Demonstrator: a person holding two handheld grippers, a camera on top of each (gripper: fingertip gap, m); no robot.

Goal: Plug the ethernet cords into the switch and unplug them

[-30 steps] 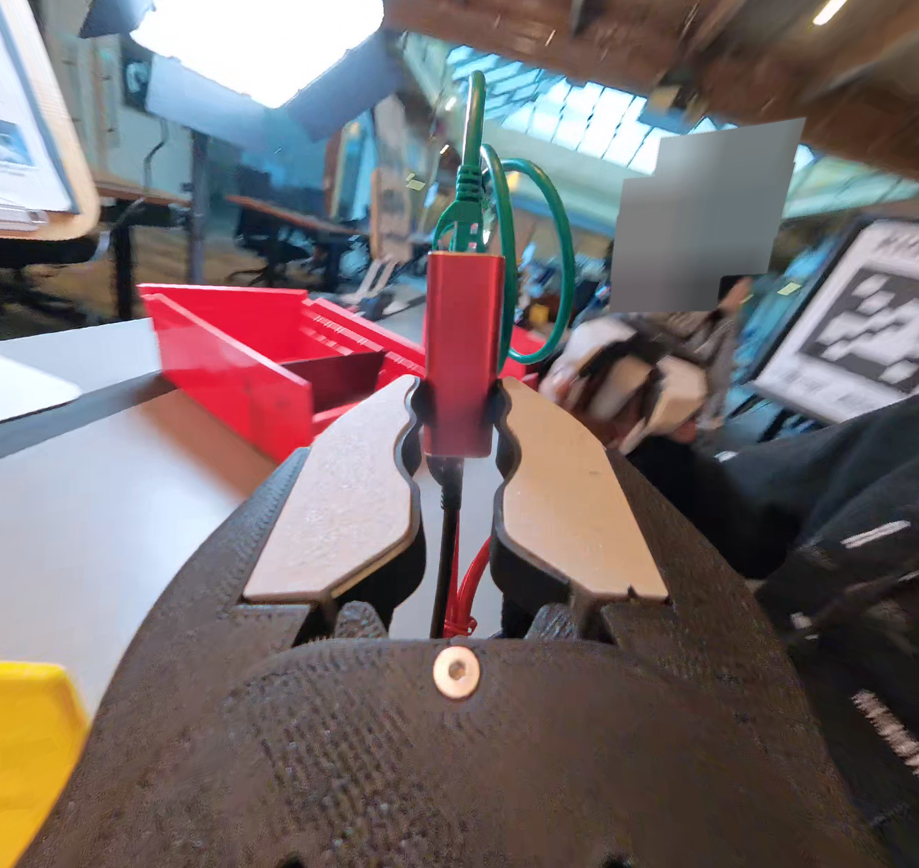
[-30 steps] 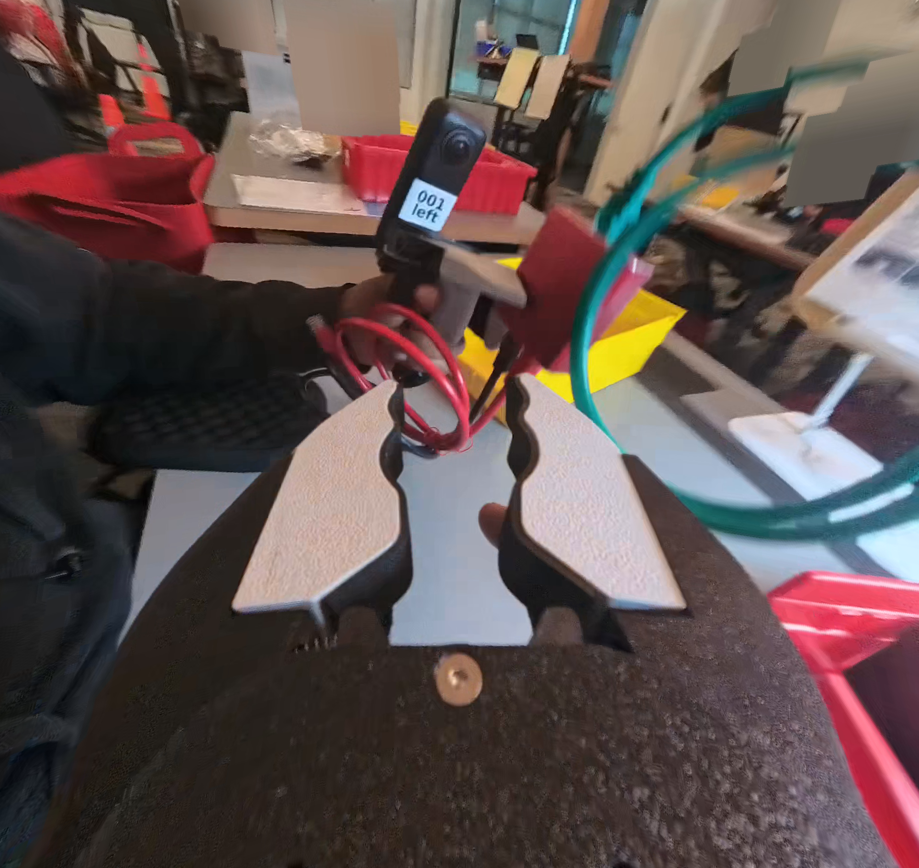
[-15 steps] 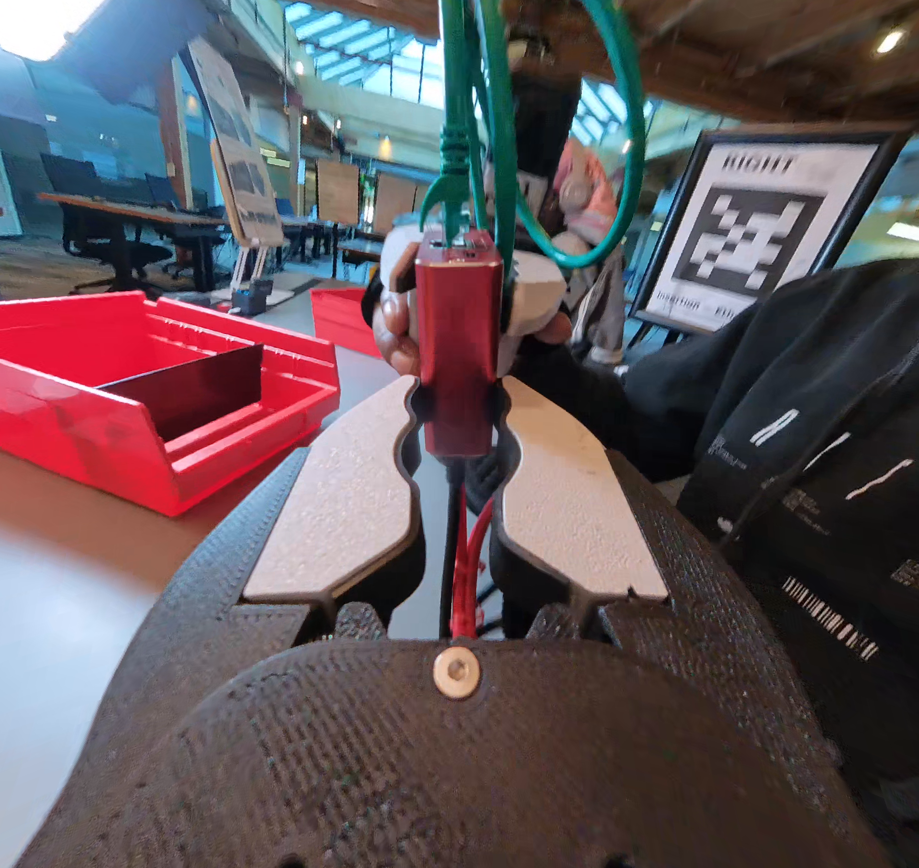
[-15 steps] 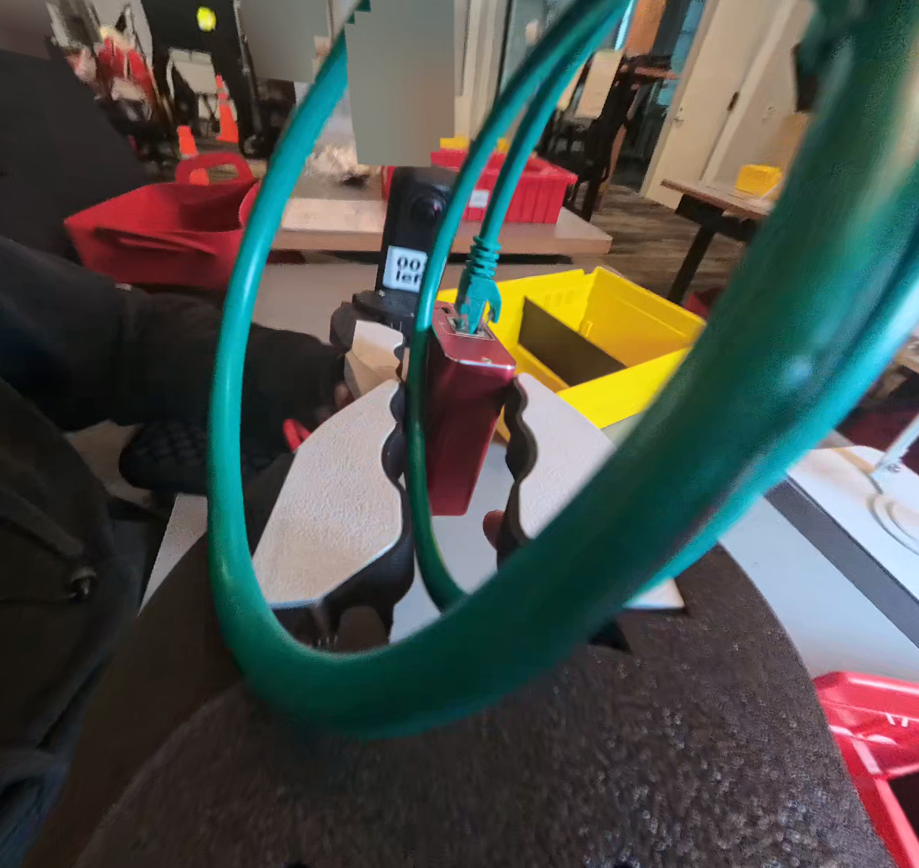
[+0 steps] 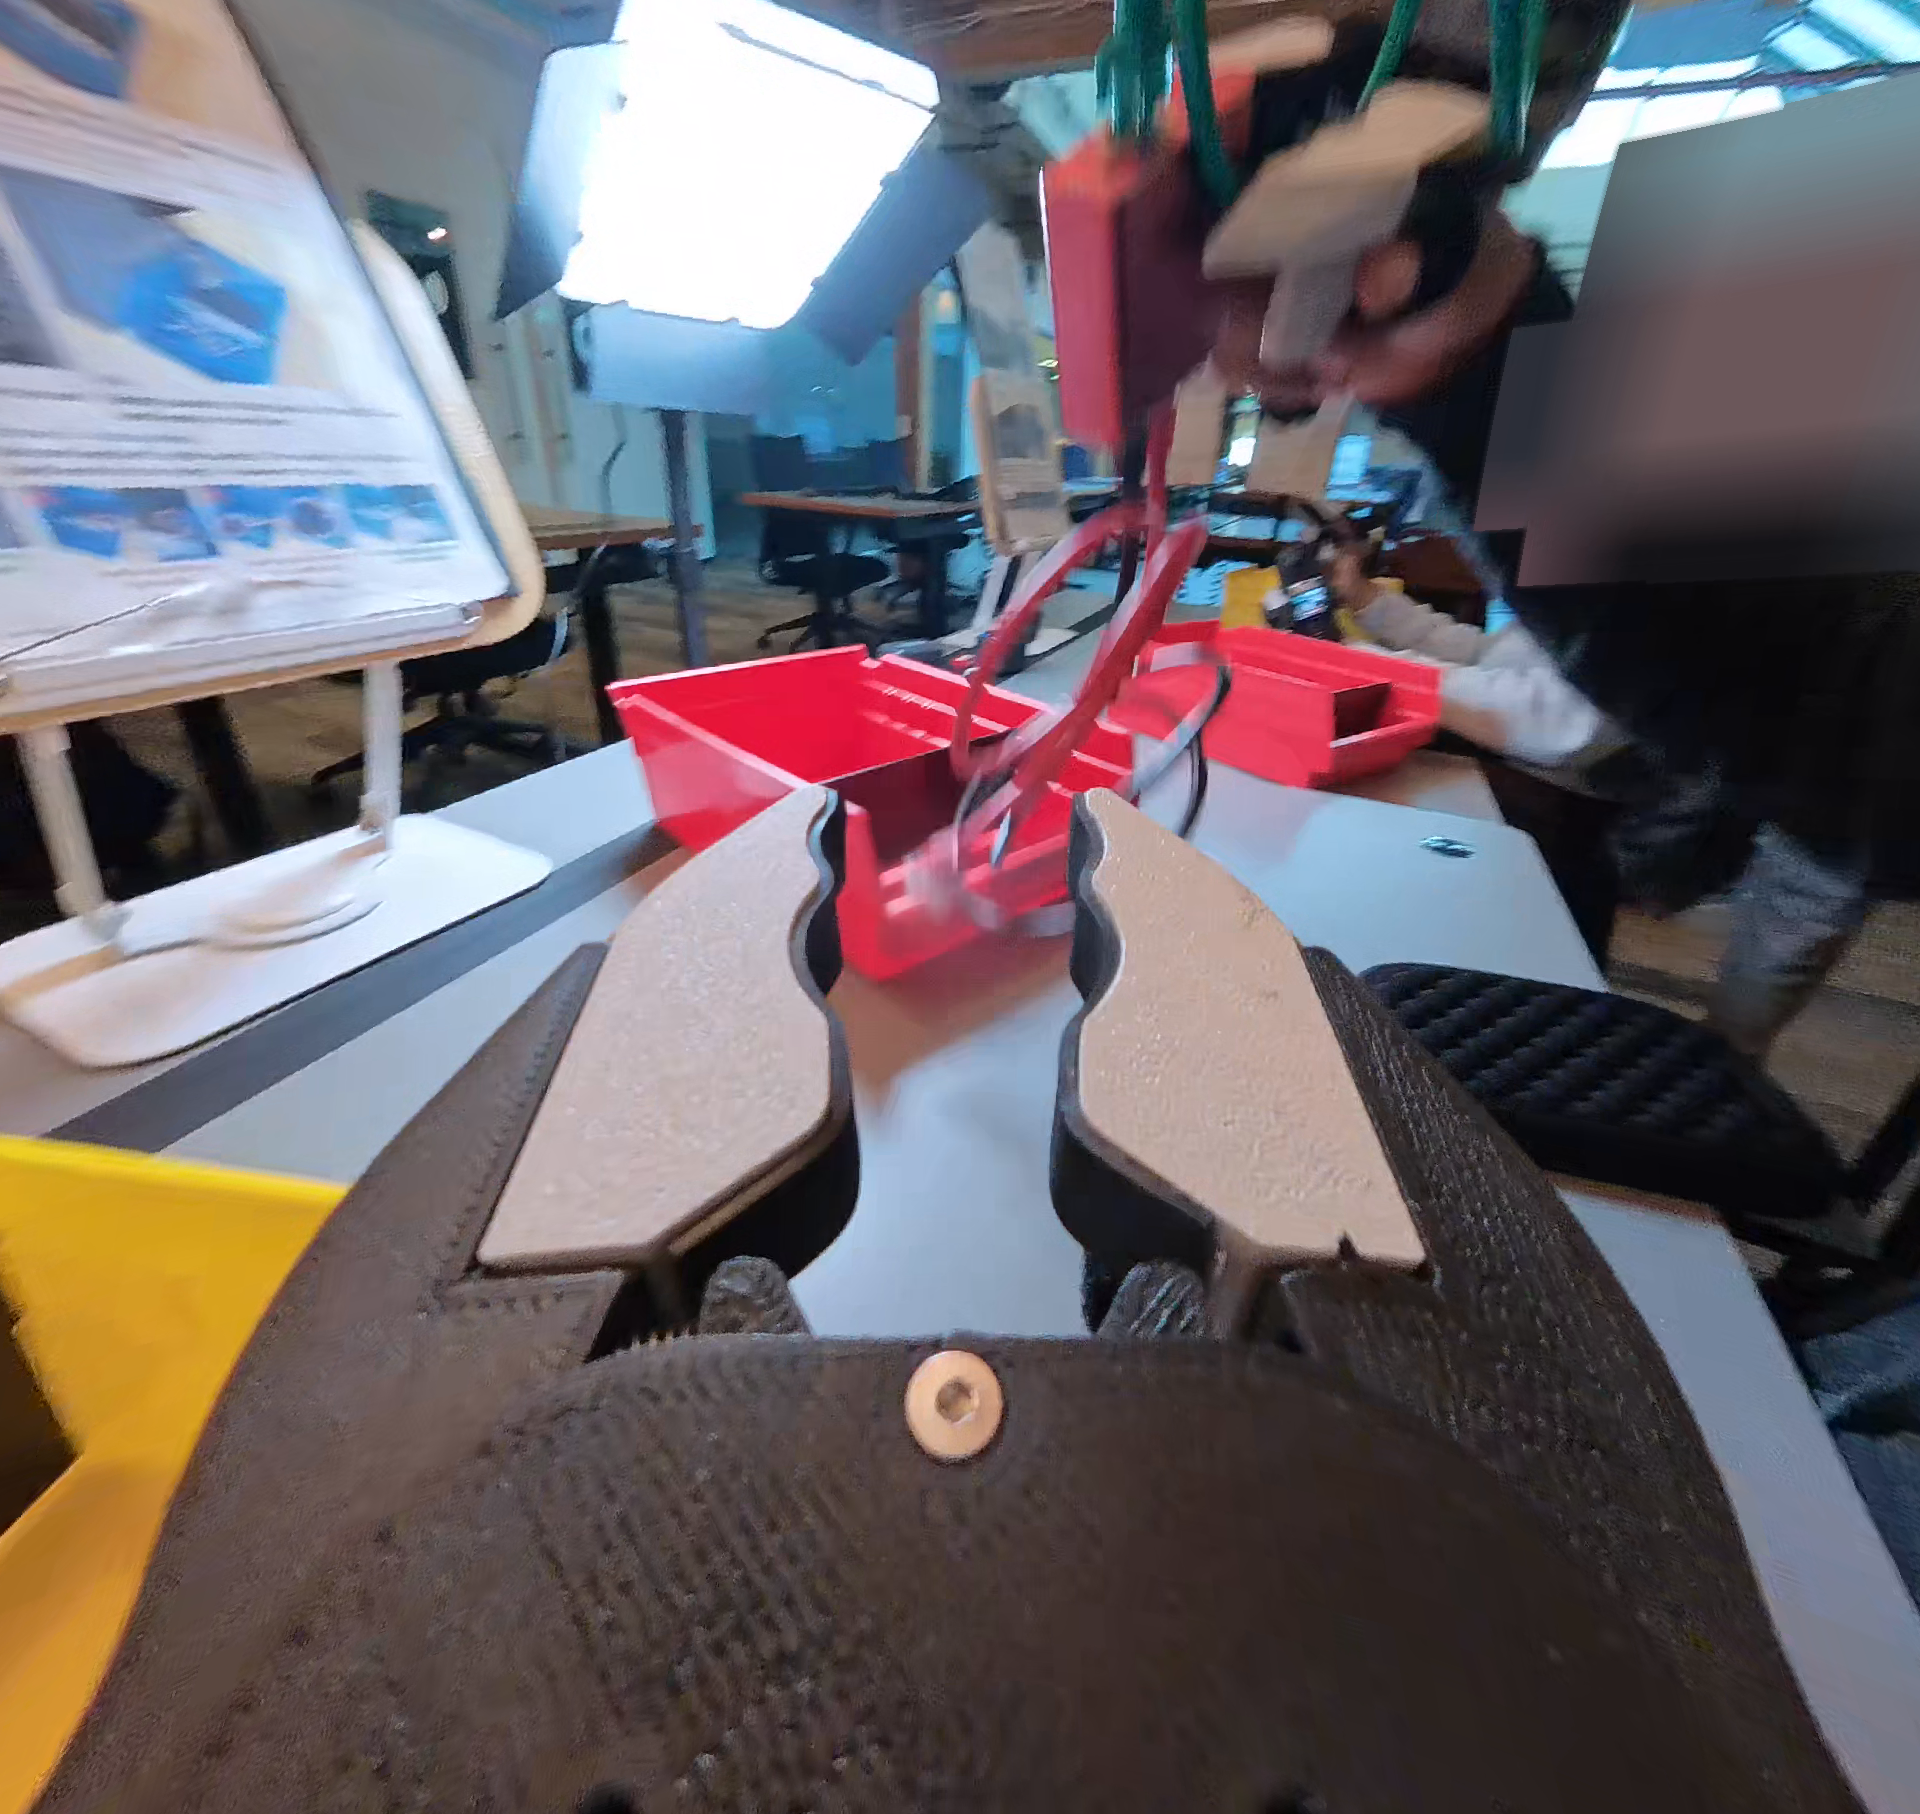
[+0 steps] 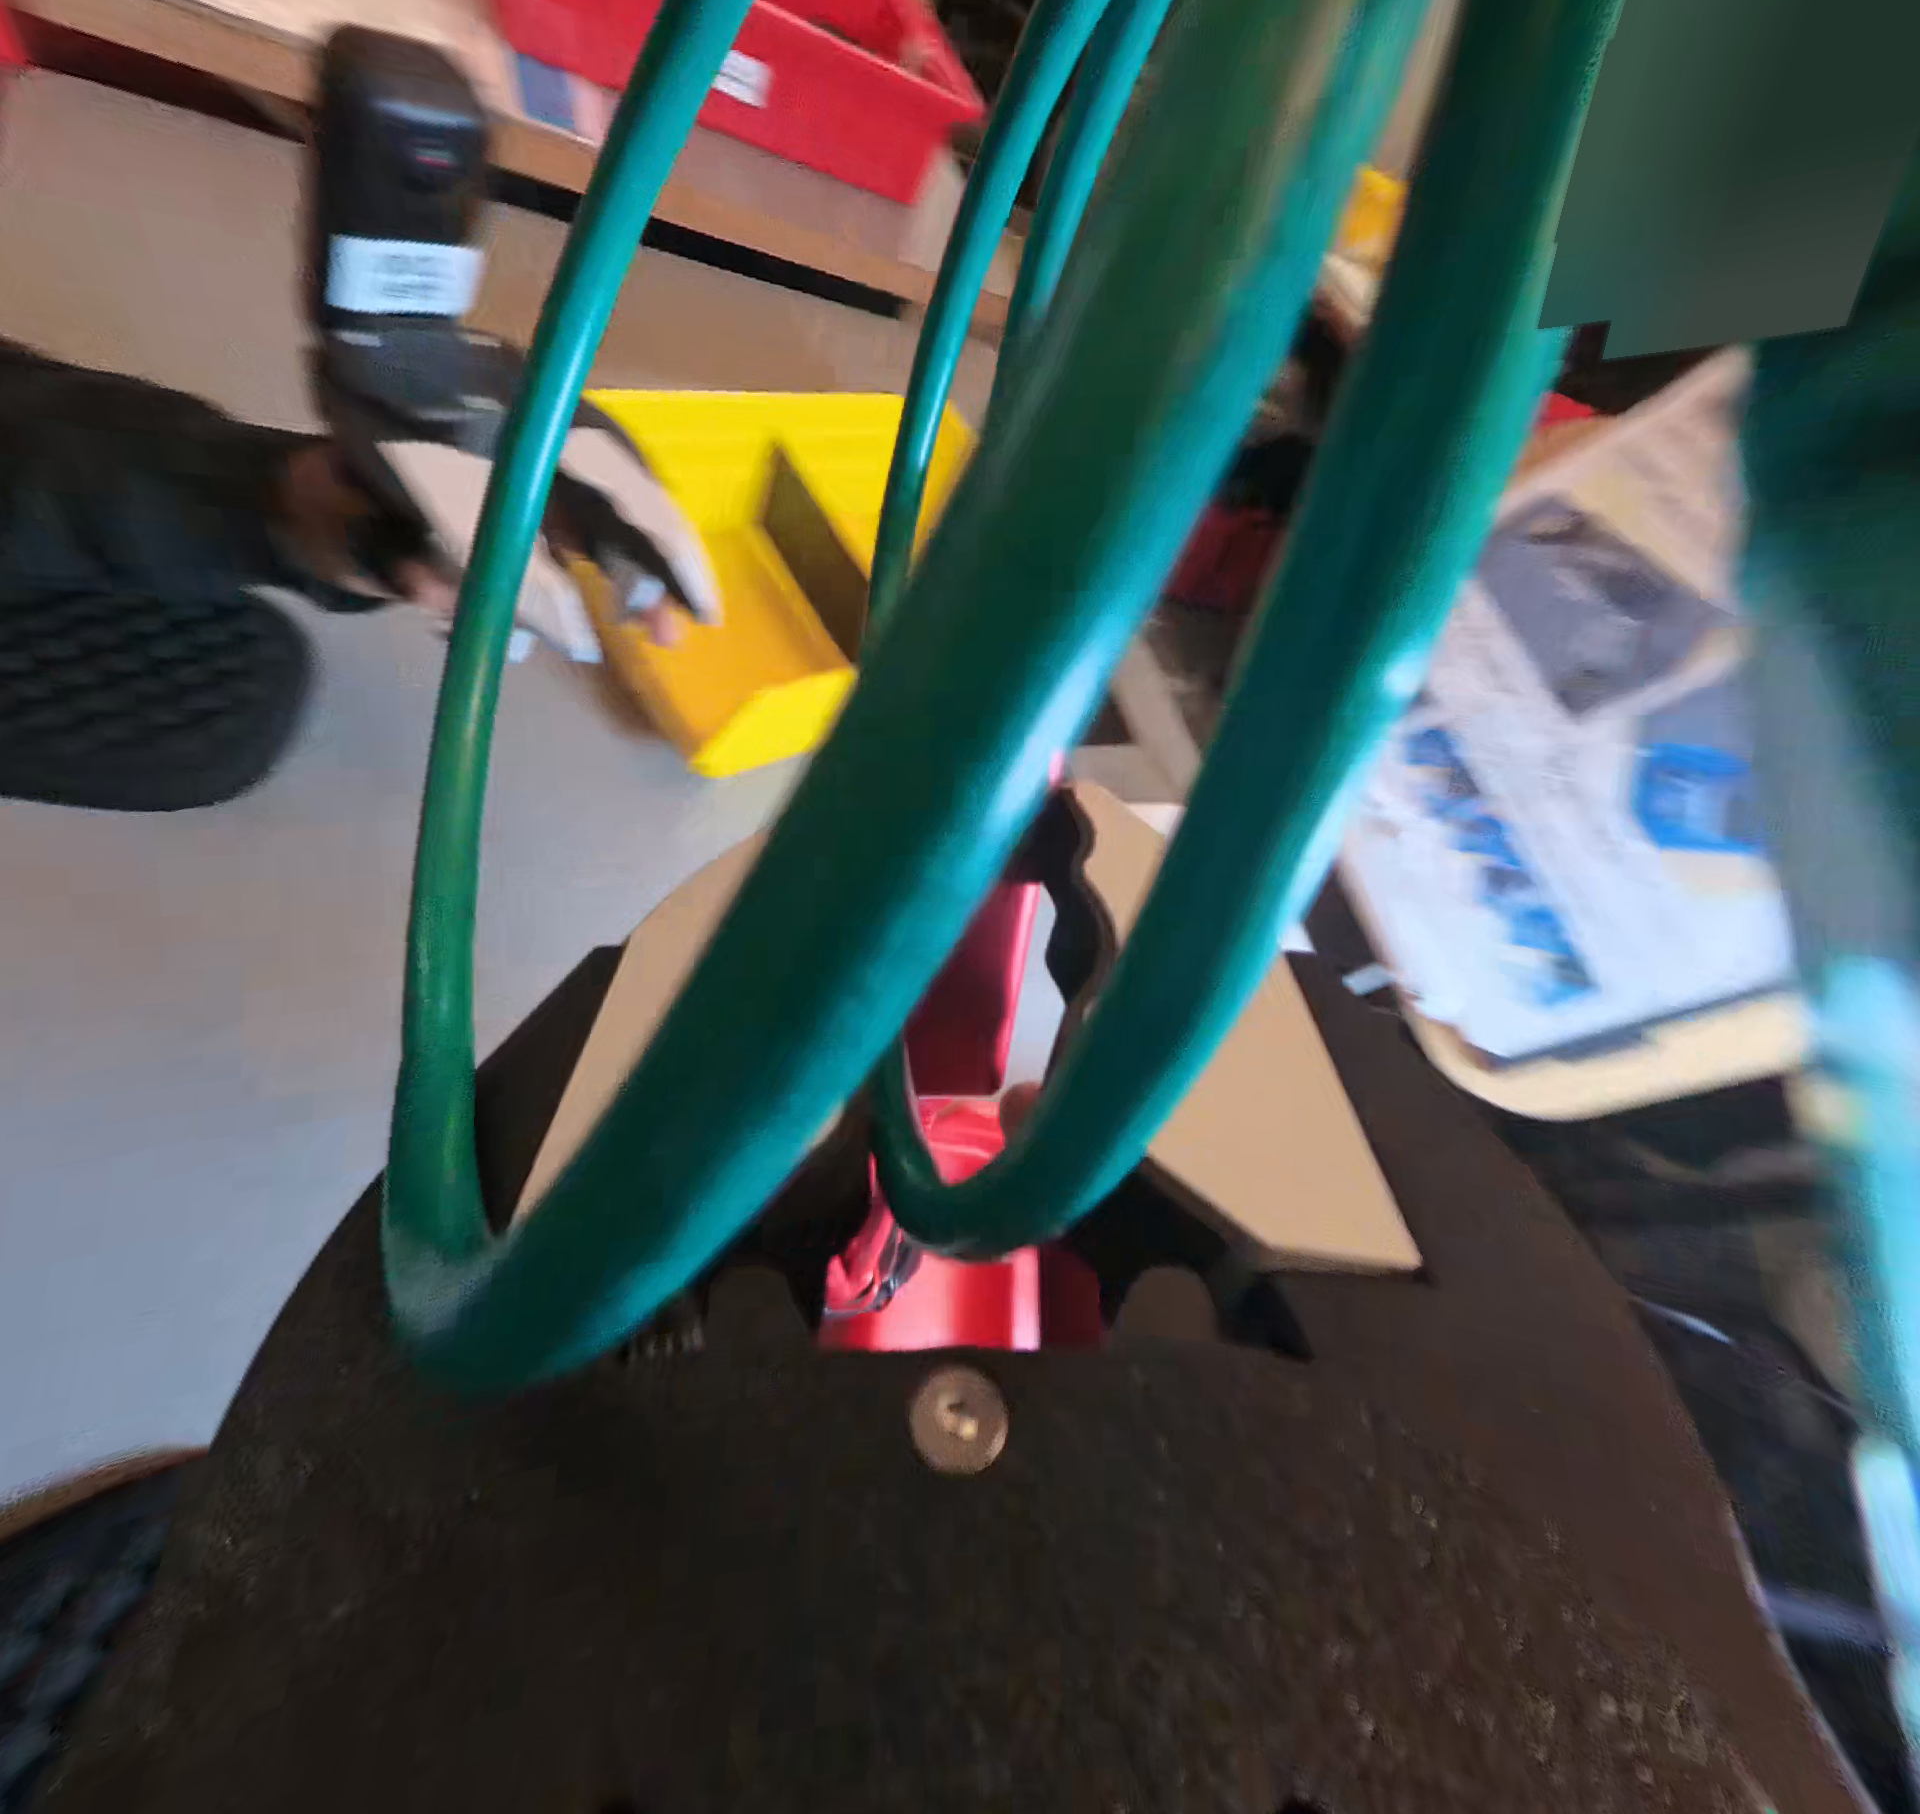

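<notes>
Green cord (image 6: 935, 725) loops fill the right wrist view, hiding most of the right gripper (image 6: 971, 985), which is clamped on the red switch (image 6: 977, 995). In the left view the switch (image 5: 1091, 289) is blurred at upper right, long axis upright, red cord (image 5: 1081, 642) dangling below. The left gripper (image 5: 948, 891) stands apart, empty, over bare table (image 5: 1351, 881) before a red bin (image 5: 748, 725).

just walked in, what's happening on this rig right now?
A person works two handheld grippers over a grey table. The right gripper is clamped on the red switch, lifted, with green ethernet cords looping in front of its camera and a red cord dangling below. The left gripper is open and empty, near a red bin.
</notes>
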